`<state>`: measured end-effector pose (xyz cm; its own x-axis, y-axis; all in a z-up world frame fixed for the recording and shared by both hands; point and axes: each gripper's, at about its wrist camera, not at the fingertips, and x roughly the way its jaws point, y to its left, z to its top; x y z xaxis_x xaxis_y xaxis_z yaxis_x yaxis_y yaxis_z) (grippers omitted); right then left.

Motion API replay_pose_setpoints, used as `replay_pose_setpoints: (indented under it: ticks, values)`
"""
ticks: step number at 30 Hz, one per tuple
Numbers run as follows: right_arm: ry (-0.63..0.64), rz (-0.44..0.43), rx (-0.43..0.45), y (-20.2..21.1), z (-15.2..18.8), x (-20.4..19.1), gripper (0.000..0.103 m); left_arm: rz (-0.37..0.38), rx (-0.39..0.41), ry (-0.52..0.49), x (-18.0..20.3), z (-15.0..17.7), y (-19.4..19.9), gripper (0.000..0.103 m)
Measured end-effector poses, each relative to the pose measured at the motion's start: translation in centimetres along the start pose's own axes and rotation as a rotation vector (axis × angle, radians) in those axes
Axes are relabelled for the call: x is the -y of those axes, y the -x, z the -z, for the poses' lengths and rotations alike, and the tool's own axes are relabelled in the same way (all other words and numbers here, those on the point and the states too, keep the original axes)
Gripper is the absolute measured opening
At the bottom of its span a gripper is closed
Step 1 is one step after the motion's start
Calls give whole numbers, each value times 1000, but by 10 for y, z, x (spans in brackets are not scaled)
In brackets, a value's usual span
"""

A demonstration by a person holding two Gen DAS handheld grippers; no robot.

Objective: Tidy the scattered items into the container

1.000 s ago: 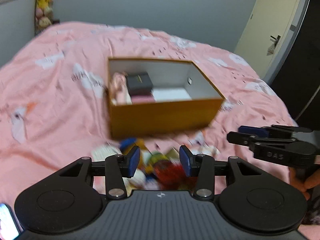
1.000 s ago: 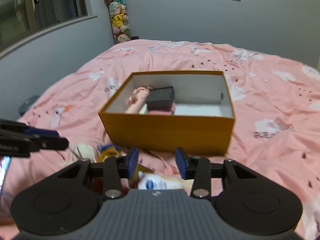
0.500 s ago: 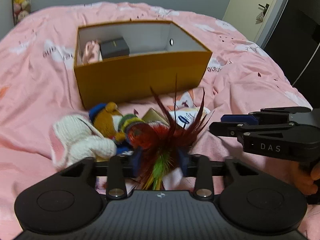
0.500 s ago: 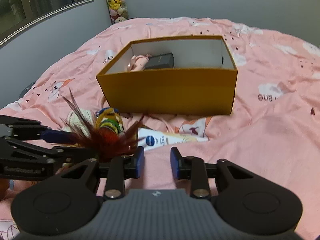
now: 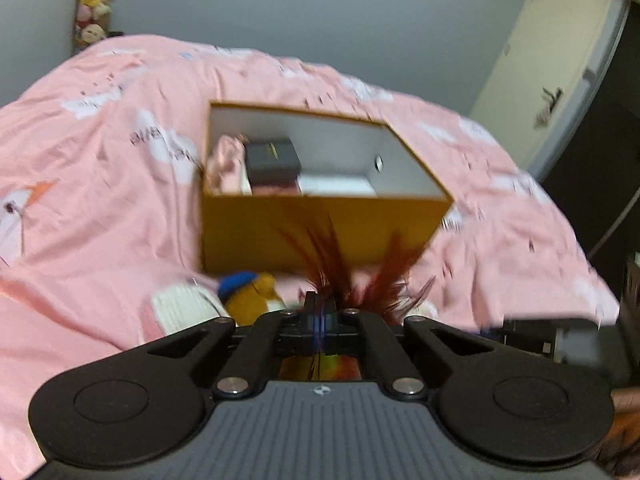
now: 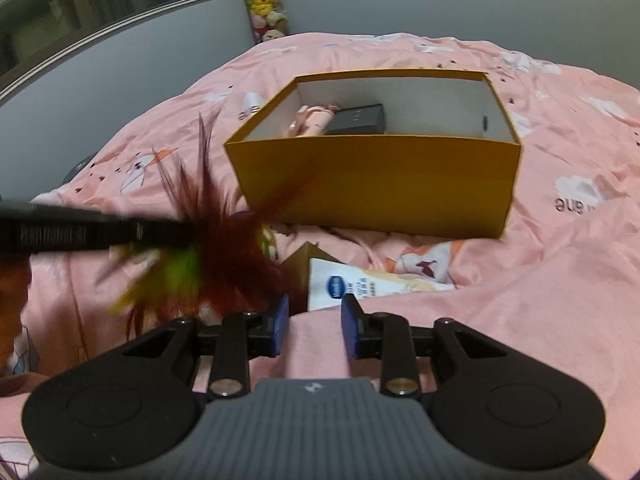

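Note:
An open orange box (image 5: 320, 228) stands on the pink bed, also in the right wrist view (image 6: 380, 188); it holds a black box (image 5: 272, 158) and a pink item (image 5: 226, 164). My left gripper (image 5: 320, 314) is shut on a red and green feather toy (image 5: 360, 276), lifted in front of the box; the toy shows in the right wrist view (image 6: 208, 240). My right gripper (image 6: 313, 326) is open and empty, just before a white tube (image 6: 360, 286) lying on the bed.
A white plush (image 5: 184, 308) and a brown plush with a blue cap (image 5: 250, 294) lie on the bed before the box. A door (image 5: 548, 68) is at the far right. Stuffed toys (image 6: 266, 4) hang in the far corner.
My left gripper closed on the feather toy and lifted it off the bed toward the box. My right gripper stayed open above the white tube.

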<state>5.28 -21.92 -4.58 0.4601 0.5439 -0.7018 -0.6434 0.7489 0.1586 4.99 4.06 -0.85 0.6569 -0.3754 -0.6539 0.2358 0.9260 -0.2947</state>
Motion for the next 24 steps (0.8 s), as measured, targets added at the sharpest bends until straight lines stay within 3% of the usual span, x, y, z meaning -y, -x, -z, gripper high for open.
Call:
replay_pose_setpoints:
  ticks: [7,12,15,18,22,24]
  values:
    - [30,-27,5,-5,-7,-8,32,-48,112,35,-17,-31,14,0]
    - [64,-58,-12,-13,-9,-17,32,-136,86,124,-40,-33,3,2]
    - [72,-69,-32,-19,-9,-19,33,-125,63,153,-47,-27,2,22]
    - [83,-71,-58,-23,-7,-21,33,-112,46,108,-40,-20,3,23]
    - [105,-46,-111,-32,-1,-22,32,0,-34,37,-18,-9,-7,24]
    - [91,-58,-131,-36,1,-19,32,21,-69,-6,-7,-1,-15,28]
